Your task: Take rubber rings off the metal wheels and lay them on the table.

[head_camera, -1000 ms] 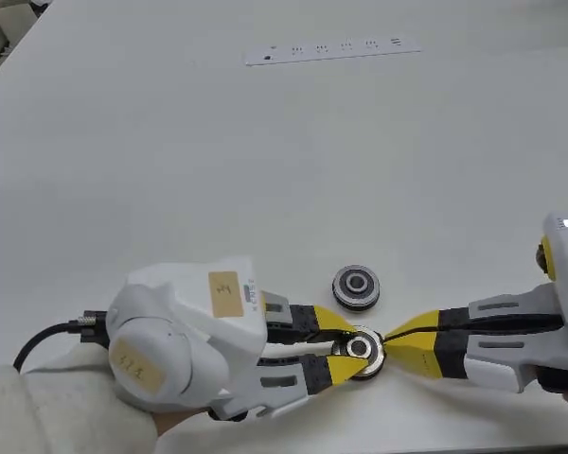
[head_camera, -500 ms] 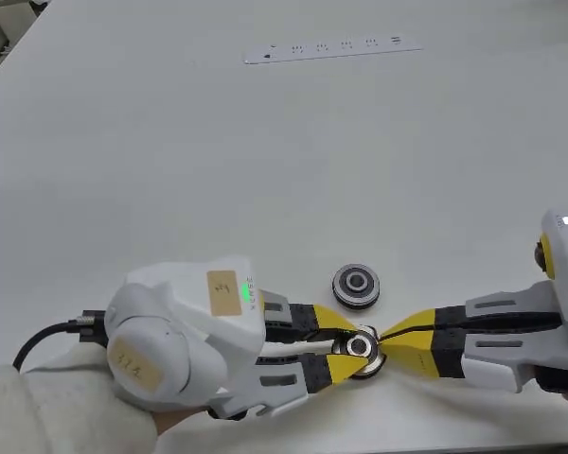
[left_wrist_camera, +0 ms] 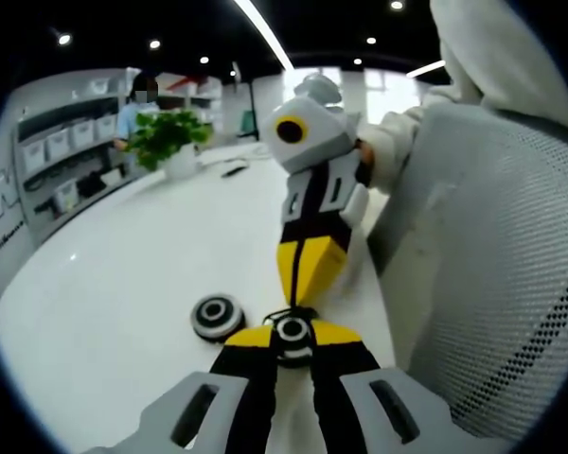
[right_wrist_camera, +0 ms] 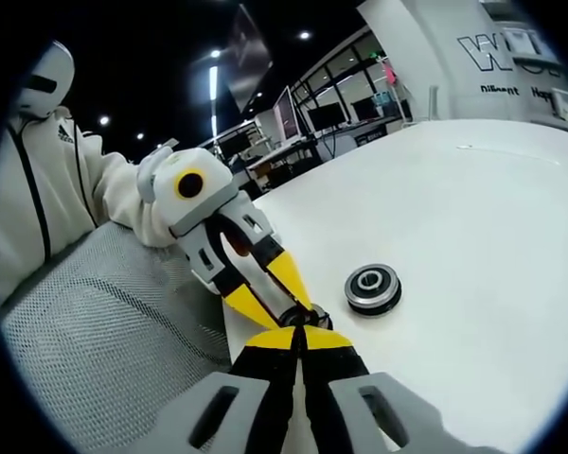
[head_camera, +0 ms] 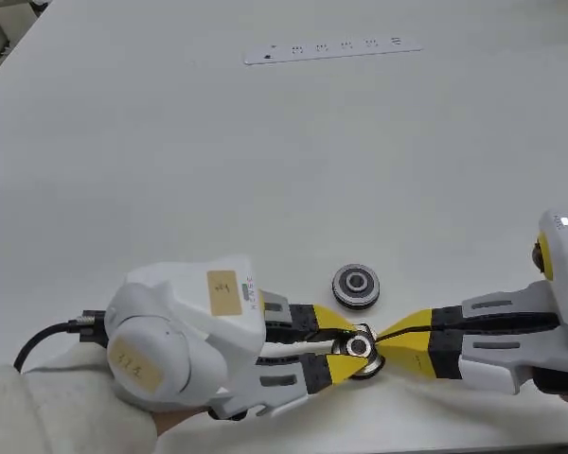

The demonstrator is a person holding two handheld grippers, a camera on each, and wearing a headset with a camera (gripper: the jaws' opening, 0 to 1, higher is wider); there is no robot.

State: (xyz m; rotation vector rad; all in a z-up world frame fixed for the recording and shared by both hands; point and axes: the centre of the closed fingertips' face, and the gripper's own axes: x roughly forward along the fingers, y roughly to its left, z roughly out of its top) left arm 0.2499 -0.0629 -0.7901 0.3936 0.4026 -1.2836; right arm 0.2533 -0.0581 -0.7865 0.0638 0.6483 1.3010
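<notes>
My left gripper [head_camera: 345,346] clamps a metal wheel [head_camera: 360,349]; my right gripper [head_camera: 382,340], fingers pressed together, pinches its rubber ring [head_camera: 375,339]; a second wheel [head_camera: 356,285] lies just beyond.

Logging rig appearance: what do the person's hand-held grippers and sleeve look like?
The left hand-held gripper and right hand-held gripper have white rounded bodies and black jaws with yellow tips. Left carries tan stickers and a black cable. White fleecy sleeve.

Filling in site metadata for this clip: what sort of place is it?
Probably an open-plan office or lab workspace: a white table with a power strip, wall shelves of storage bins beside a potted plant, and computer monitors under ceiling lights.
</notes>
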